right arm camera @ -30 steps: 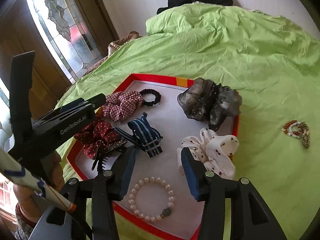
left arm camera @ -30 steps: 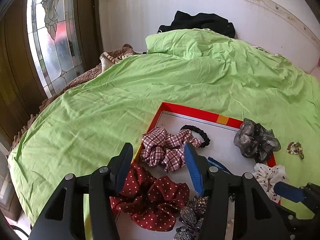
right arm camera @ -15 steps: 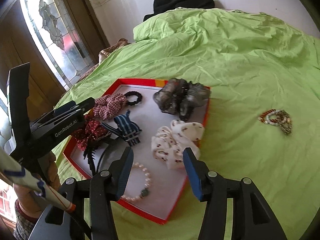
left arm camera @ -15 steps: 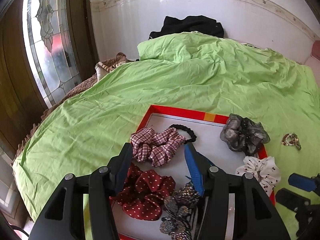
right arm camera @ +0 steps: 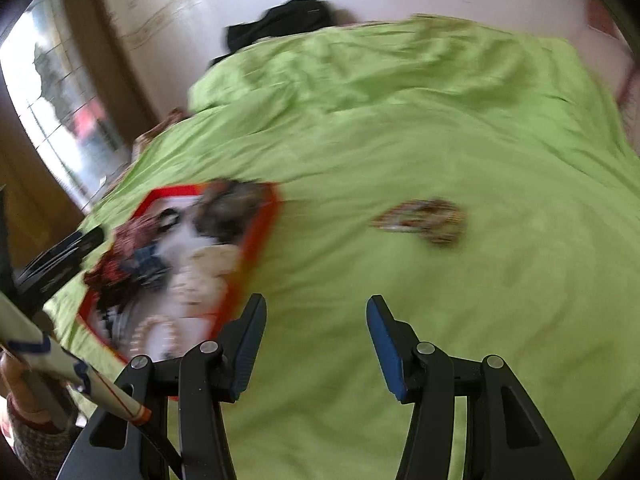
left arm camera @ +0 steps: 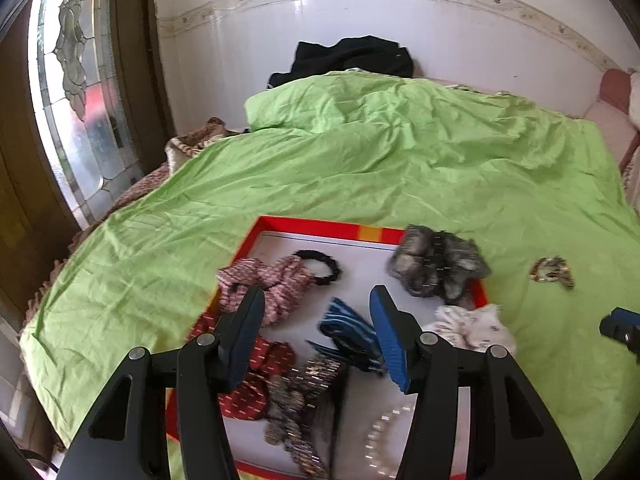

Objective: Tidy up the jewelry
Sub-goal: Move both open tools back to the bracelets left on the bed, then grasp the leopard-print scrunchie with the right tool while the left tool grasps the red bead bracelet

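A red-rimmed tray (left arm camera: 312,224) lies on the green bed sheet and holds several scrunchies, a striped blue bow (left arm camera: 352,330), a beaded clip and a pearl bracelet (left arm camera: 384,440). A small heap of beaded bracelets (left arm camera: 552,272) lies on the sheet right of the tray; it also shows in the right wrist view (right arm camera: 424,220), blurred. My left gripper (left arm camera: 316,336) is open and empty above the tray's near half. My right gripper (right arm camera: 316,344) is open and empty over bare sheet, right of the tray (right arm camera: 260,236) and short of the bracelets.
The green sheet (left arm camera: 360,168) covers the bed. A black garment (left arm camera: 352,56) lies at the far wall. A stained-glass door (left arm camera: 76,100) stands at the left. The right gripper's tip (left arm camera: 620,328) shows at the left wrist view's right edge.
Both grippers pulled back and up from the tray. The right gripper swung to the right, off the tray and over the sheet toward the bracelets. Both stayed open.
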